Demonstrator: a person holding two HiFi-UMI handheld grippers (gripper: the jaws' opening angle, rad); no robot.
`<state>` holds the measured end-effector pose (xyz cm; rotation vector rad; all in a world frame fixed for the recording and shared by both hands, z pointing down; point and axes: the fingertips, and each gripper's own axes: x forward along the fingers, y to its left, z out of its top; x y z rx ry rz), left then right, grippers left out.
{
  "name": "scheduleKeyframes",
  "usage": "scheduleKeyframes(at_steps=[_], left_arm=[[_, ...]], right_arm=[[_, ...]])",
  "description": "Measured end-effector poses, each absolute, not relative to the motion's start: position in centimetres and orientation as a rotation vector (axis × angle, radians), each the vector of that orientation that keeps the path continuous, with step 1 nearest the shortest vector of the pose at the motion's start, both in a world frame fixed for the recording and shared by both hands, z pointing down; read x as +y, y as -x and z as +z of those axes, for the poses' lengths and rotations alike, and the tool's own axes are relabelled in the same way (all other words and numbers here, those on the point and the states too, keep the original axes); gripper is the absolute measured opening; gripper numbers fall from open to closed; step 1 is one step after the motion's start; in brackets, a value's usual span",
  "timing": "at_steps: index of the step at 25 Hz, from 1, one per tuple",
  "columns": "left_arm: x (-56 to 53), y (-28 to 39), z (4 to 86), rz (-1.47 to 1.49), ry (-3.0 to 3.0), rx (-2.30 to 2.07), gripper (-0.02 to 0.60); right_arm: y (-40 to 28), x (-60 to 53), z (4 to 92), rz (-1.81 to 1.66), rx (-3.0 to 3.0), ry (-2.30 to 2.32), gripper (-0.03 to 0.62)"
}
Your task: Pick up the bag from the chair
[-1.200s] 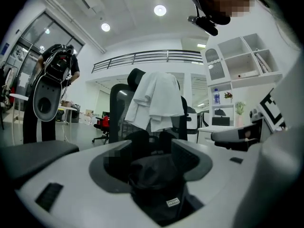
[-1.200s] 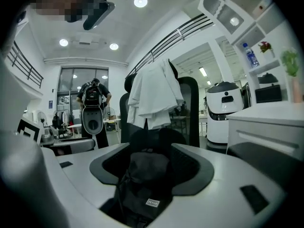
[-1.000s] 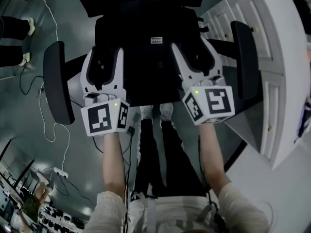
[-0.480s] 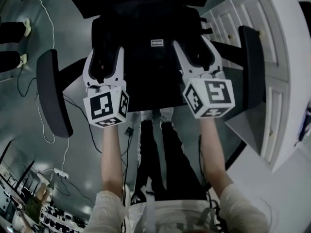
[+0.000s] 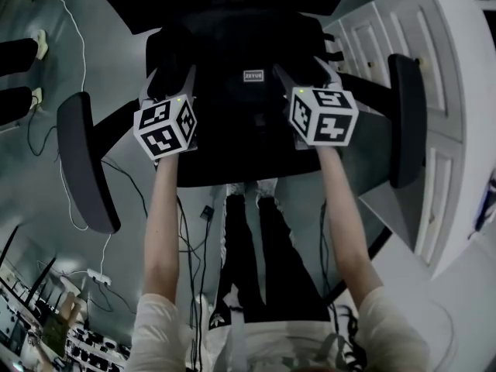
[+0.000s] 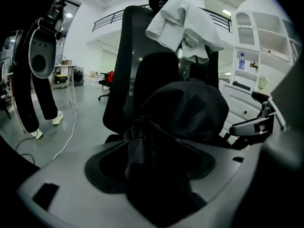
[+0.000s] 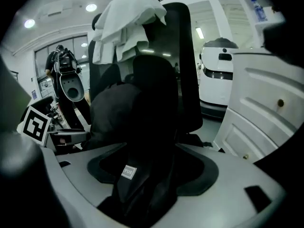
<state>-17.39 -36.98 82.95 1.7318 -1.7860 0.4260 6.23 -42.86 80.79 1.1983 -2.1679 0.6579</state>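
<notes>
Since a second ago both grippers have pushed forward and the arms are now stretched, cubes over the bag (image 5: 248,45).

Left gripper (image 5: 169,91) and right gripper (image 5: 304,84) are each clenched on a fold of it. Their own views show black fabric bunched in both gaps, the right one next to the label (image 7: 128,171).

The bag sits on the chair (image 5: 87,157) seat, between the armrests.

Gripping both sides makes sense: it's soft and wide, and a single pinch would let it sag and swing.

My read: grasp done, lift not started. Watch for straps snagging the armrests, and the cloth (image 6: 183,20) on the backrest could drag off.

Grey floor (image 5: 116,29): chair (image 5: 84,161), seemingly cables (image 5: 80,37)
</notes>
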Motion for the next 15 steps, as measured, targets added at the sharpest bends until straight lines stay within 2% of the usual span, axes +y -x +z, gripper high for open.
scheduleKeyframes(at_steps=[15], left_arm=[[-35.6, 18.1, 88.7, 0.549, -1.614, -1.682, 0.298]], right_arm=[[-7.8, -41.9, 88.5, 0.791, -1.954, -1.157, 0.285]])
